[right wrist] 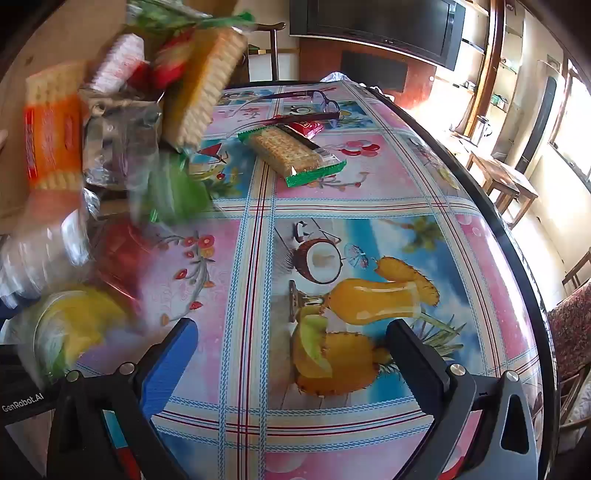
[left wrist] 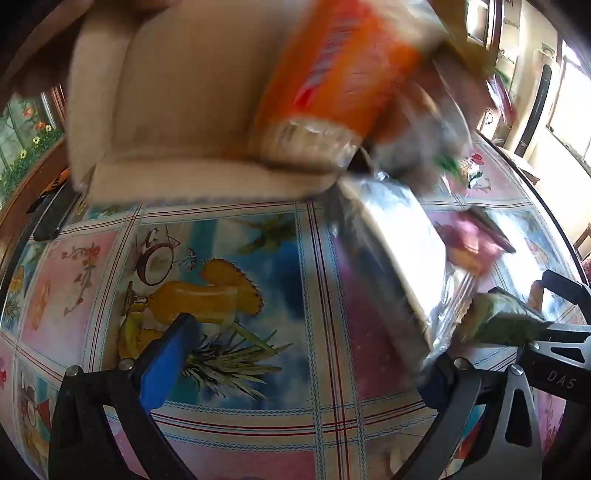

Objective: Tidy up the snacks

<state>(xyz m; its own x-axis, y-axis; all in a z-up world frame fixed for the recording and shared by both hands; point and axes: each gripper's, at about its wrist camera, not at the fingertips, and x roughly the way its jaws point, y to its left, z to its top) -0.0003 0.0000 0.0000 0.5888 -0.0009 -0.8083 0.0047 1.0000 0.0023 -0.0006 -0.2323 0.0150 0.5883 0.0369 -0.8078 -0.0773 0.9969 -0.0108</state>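
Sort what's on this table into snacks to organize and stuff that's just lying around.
Snacks for the job:
- orange cracker pack
- green-wrapped cracker pack
- red packet
- tall biscuit stack
- cardboard box

Just lying about:
- eyeglasses
- television
- wooden stool

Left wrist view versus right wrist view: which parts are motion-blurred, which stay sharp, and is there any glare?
Left wrist view: the orange biscuit packet and the silver foil packet are smeared, the beige cardboard box soft; the fruit-print tablecloth stays sharp. Right wrist view: the snack pile at left, including the yellow wafer pack, blurs; the green-wrapped cracker pack is crisp; window glare whitens the right edge.
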